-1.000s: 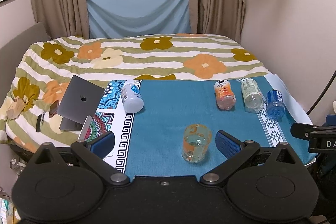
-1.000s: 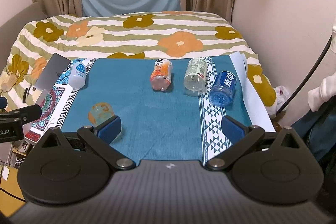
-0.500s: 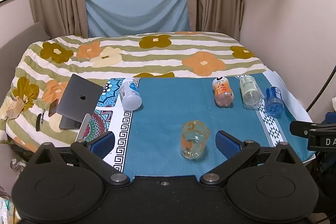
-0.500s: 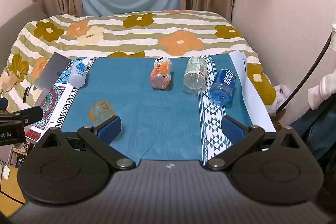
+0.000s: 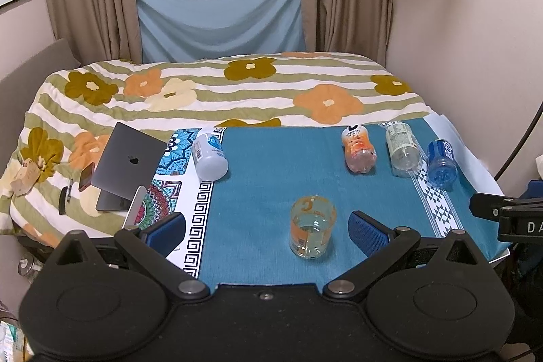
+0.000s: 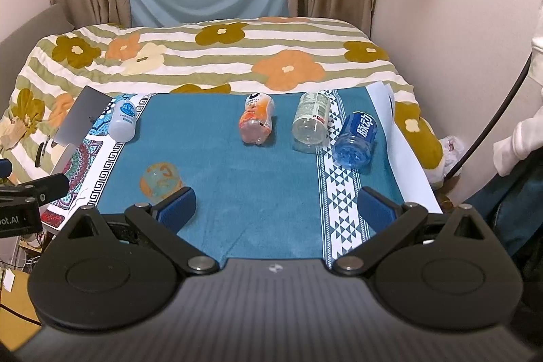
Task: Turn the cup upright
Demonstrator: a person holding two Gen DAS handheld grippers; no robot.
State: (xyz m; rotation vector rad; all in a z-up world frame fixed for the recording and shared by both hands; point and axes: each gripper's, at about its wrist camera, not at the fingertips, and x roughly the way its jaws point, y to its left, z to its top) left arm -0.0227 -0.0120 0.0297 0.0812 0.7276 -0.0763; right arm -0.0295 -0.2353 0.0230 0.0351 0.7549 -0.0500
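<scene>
From the left wrist view, the left gripper [image 5: 266, 231] stands wide and empty, and the cup [image 5: 312, 227] rests on the blue cloth [image 5: 271, 172] just ahead of it, between the fingers but nearer the right-hand pad [image 5: 368, 231]. The cup appears to stand on end; whether its mouth faces up or down I cannot tell. From the right wrist view, the right gripper [image 6: 276, 207] is also wide and empty, with the cup [image 6: 160, 180] off to its left, partly behind the left pad [image 6: 178, 208]. The left gripper looks the nearer and better lined up.
</scene>
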